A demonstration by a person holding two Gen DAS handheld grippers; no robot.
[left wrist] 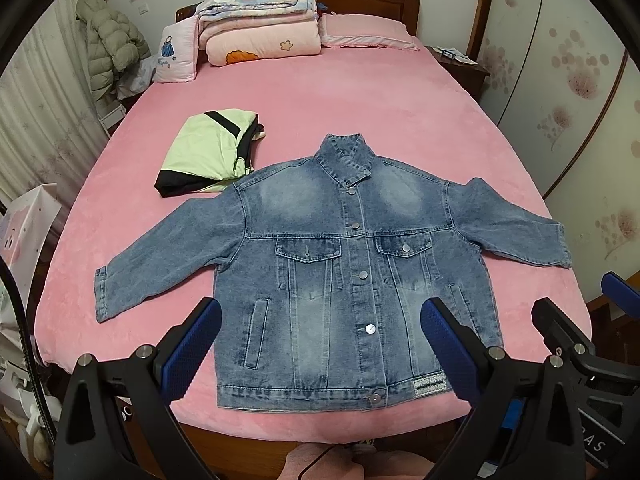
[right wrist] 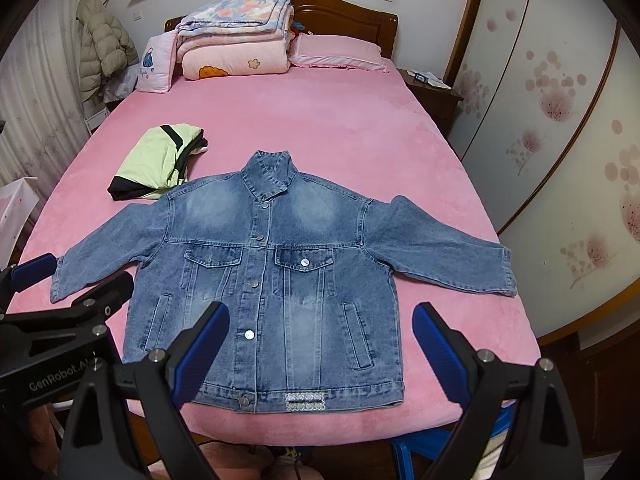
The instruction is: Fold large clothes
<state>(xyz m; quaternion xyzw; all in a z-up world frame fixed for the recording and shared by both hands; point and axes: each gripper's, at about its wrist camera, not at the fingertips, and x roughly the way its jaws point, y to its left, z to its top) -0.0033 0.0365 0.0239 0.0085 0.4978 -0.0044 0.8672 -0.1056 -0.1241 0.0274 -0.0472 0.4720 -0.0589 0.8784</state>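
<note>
Denim jacket spread flat, front up, near the foot edge of the pink bed.

The denim jacket [left wrist: 352,280] lies buttoned with both sleeves out sideways; its hem sits just inside the bed's [left wrist: 320,92] near edge, with open pink sheet beyond the collar. A folded green garment [left wrist: 204,152] lies just beside its shoulder. Left tool [left wrist: 320,344] and right tool [right wrist: 320,344] both hang spread wide above the hem, gripping nothing. Folded quilts [left wrist: 260,20] are stacked at the headboard; wardrobe doors [right wrist: 560,100] flank the bed.
</note>
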